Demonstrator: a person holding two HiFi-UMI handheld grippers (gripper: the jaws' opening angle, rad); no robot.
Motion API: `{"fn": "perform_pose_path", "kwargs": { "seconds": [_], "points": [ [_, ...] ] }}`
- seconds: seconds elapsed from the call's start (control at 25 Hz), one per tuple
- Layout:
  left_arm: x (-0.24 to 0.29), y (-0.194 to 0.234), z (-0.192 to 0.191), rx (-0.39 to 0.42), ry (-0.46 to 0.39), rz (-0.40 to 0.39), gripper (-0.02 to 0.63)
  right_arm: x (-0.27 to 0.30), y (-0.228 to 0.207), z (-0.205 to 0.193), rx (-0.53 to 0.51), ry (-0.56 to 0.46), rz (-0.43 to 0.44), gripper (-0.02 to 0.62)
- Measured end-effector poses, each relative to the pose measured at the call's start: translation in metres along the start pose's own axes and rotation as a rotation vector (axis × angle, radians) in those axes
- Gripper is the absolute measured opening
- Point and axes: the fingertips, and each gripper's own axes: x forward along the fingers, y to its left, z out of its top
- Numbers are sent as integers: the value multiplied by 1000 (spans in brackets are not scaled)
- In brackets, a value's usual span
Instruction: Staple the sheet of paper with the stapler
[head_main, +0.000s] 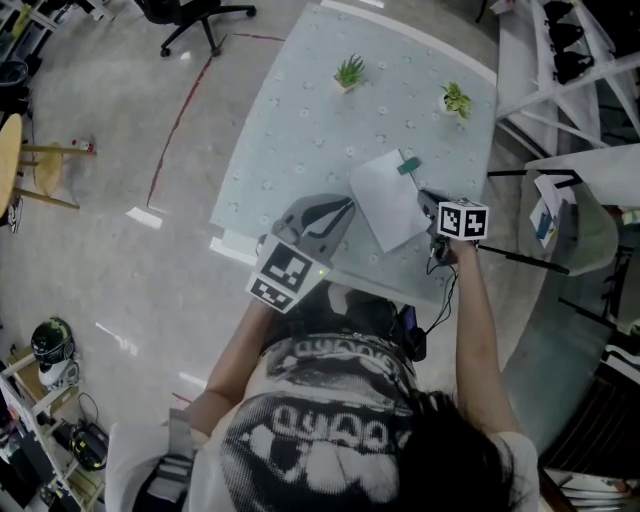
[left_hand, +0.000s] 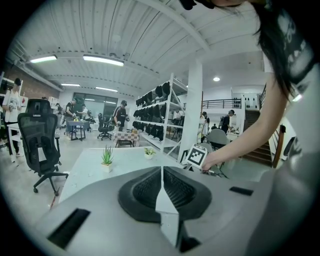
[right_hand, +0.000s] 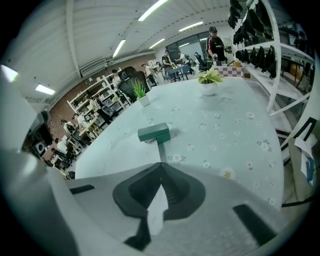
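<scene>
One sheet of paper (head_main: 388, 200) is seen on the table (head_main: 300, 150), one green stapler (head_main: 407, 165) at its far corner, two potted plants (head_main: 350, 72) beyond. The left gripper (head_main: 343, 206) is shut and empty. The right gripper (head_main: 426, 201) is shut at the sheet's edge.

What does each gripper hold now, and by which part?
Left gripper and right gripper are shut, seemingly on nothing; the sheet lies between them, the stapler on its far corner.

Loads of room across the table's (head_main: 290, 160) left half. Only the spiky plant (head_main: 350, 72) and leafy plant (head_main: 456, 99) stand at the far end, with the stapler (head_main: 408, 165) at the sheet's (head_main: 388, 205) far corner.
</scene>
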Motion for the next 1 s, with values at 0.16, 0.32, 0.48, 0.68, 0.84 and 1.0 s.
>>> {"fn": "perform_pose_path", "kwargs": {
  "seconds": [0.16,0.32,0.48,0.68,0.84,1.0],
  "points": [
    [2,-1,-2,-6,4,-5,12,-13,2,9,-55,-6,15,69],
    [8,-5,-4,-13,5,-12,12,-24,8,28,-213,-2,20,77],
    [16,-12,-5,-19,3,-21,12,-23,23,53,-419,-1,30,8],
    [24,-21,-7,-18,5,-29,12,-10,50,73,-713,49,81,3],
    [26,-24,-6,-12,2,-16,12,3,58,71,-1025,182,101,3],
    [25,-27,-15,-24,16,6,12,11,50,66,-1287,332,108,3]
  ]
}}
